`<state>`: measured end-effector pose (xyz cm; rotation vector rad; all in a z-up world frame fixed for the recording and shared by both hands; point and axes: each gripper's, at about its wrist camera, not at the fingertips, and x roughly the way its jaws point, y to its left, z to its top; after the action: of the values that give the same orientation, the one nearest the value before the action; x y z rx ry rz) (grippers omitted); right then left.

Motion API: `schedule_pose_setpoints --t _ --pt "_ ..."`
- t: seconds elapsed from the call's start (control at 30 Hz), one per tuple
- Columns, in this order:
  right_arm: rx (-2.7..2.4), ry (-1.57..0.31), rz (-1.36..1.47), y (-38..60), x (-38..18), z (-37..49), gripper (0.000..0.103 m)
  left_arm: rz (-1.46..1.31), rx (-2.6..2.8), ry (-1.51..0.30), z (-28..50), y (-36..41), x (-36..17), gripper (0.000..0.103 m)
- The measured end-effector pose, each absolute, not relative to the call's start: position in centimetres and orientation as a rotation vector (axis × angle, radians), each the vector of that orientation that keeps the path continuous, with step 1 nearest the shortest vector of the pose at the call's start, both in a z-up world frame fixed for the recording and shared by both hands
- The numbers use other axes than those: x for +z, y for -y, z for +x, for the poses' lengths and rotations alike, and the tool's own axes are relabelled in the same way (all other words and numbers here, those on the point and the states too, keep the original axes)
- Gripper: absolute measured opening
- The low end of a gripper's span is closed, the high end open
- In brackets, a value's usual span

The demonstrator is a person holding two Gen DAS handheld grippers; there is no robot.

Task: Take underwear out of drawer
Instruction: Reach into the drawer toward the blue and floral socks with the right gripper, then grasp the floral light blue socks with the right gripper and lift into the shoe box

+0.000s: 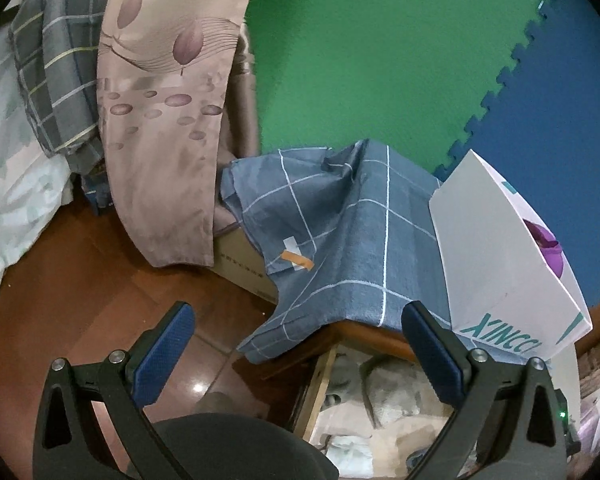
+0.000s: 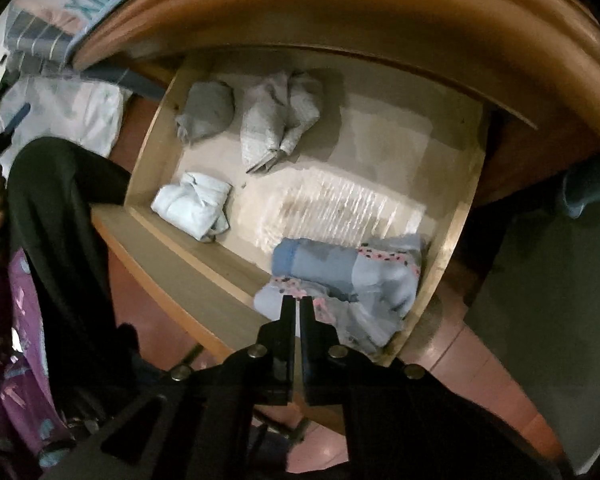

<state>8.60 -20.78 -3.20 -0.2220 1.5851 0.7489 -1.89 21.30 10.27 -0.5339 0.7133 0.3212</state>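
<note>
here, we list what we see from our two wrist cameras.

drawer (image 2: 456, 216): pulled out from under the curved wooden top, pale wood inside; we look down into it from the right wrist view, and see part of it below the cloth in the left wrist view.

blue underwear (image 2: 364, 276): a rolled bundle in light blue with a pink dotted band, lying in the near right corner of the drawer, against the right wall.

right gripper (image 2: 298, 300): our fingers are drawn together with only a thin gap, tips at the pink dotted edge of the blue underwear; we seem to pinch that edge, though the cloth between the tips is hard to make out.

left gripper (image 1: 296, 324): our blue-padded fingers stand wide apart with nothing between them, held above the drawer and in front of the checked cloth.

grey bundle (image 2: 206, 112): far left corner of the drawer.

patterned bundle (image 2: 280, 120): just beside the grey bundle, at the back.

white bundle (image 2: 192, 204): on the left side, near the front wall.

checked cloth (image 1: 340, 216): blue-grey, draped over the wooden top and hanging past its edge.

white box (image 1: 500, 256): sits on the cloth at the right, with teal lettering.

curtain (image 1: 168, 120): beige with purple ovals, hanging at the left.

floor mat (image 1: 380, 48): green and blue foam tiles behind.
</note>
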Motion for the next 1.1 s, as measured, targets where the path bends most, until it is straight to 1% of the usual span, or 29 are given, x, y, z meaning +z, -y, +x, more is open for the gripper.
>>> schedule_pose_setpoints --t 0.03,0.07,0.1,0.13,0.17,0.2,0.23,0.33,0.4,0.5,0.6,0.67,0.77,0.8,0.83,0.93,1.1 --pt "0.725 -1.577 -0.270 20.6 -3.4 8.6 0.004 -0.529 0.321 -0.714 -1.9 -21.2 10.3 0.102" --pt "0.709 -1.577 -0.283 20.7 -3.6 8.6 0.011 -0.529 0.322 -0.714 -1.9 -21.2 10.3 0.102" --pt "0.700 -1.596 -0.293 20.7 -3.9 8.7 0.014 -0.533 0.321 -0.715 -1.9 -21.2 10.3 0.102" --pt "0.697 -1.624 -0.304 20.7 -4.3 8.8 0.031 -0.536 0.320 -0.716 -1.9 -21.2 10.3 0.102" --pt "0.682 -1.635 -0.331 20.7 -4.7 8.8 0.052 -0.543 0.319 -0.717 -1.9 -21.3 10.2 0.102" --pt "0.661 -1.643 -0.362 20.6 -5.0 8.8 0.059 -0.558 0.321 -0.718 -1.9 -21.5 10.2 0.102" --pt "0.646 -1.663 -0.384 20.5 -5.6 8.8 0.060 -0.567 0.320 -0.718 -2.0 -21.6 10.1 0.102" --pt "0.658 -1.752 -0.332 20.4 -7.2 8.7 0.060 -0.598 0.316 -0.724 -2.1 -21.9 9.9 0.102" --pt "0.585 -1.774 -0.359 20.6 -8.2 8.8 0.060 -0.605 0.314 -0.727 -2.1 -22.1 9.8 0.102" --pt "0.581 -1.800 -0.297 20.6 -9.0 9.1 0.060 -0.603 0.309 -0.730 -2.0 -22.0 9.8 0.102" --pt "0.542 -1.850 -0.294 20.5 -10.5 9.1 0.061 -0.598 0.306 -0.737 -1.9 -22.1 9.8 0.102" --pt "0.532 -1.890 -0.252 20.4 -11.4 9.3 0.065 -0.597 0.304 -0.743 -1.8 -22.0 9.7 0.102" --pt "0.554 -1.919 -0.189 20.7 -11.8 9.8 0.066 -0.598 0.302 -0.744 -1.7 -22.1 9.7 0.102" --pt "0.576 -1.905 -0.189 20.7 -11.6 9.8 0.064 -0.600 0.303 -0.744 -1.7 -22.1 9.6 0.102" --pt "0.595 -1.897 -0.189 20.8 -11.6 9.5 0.059 -0.604 0.303 -0.743 -1.8 -22.2 9.6 0.102" --pt "0.638 -1.843 -0.178 20.9 -10.5 9.1 0.023 -0.609 0.304 -0.739 -1.8 -22.2 9.6 0.102" --pt "0.747 -1.725 -0.147 20.4 -7.3 8.5 0.022 -0.595 0.318 -0.745 -1.8 -22.0 9.6 0.102"
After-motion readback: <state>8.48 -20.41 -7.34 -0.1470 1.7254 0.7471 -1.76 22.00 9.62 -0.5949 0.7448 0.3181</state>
